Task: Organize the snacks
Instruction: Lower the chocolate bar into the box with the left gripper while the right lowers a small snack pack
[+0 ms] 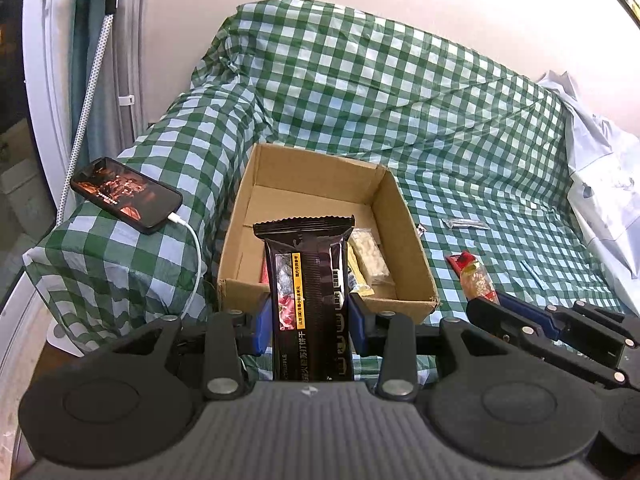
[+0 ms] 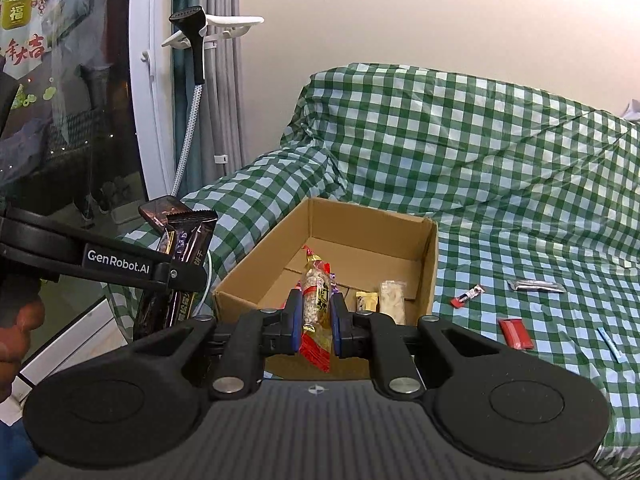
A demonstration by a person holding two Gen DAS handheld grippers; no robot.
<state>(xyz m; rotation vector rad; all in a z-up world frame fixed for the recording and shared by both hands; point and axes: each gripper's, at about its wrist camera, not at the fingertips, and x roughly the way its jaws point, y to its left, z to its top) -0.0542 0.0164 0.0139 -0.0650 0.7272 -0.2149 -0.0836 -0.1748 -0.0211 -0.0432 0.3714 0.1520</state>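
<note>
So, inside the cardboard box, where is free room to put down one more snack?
In the cardboard box, the far half of the floor along the back wall is bare. The near right corner is crowded with the pale snack bars. The near left corner is hidden.

A long black biscuit packet (image 1: 312,300) stands upright, pinched between two blue pads at the near edge of an open cardboard box (image 1: 404,216) on a green-checked sofa cover. A slim clear packet of pale nuts with red ends (image 2: 316,312) is likewise held upright before the box. Inside the box lie a pale nougat-like bar (image 2: 391,294) and a small yellow packet (image 2: 366,301). Loose on the cover: two red packets (image 2: 516,333) (image 2: 467,296), a silver sachet (image 2: 534,286).
</note>
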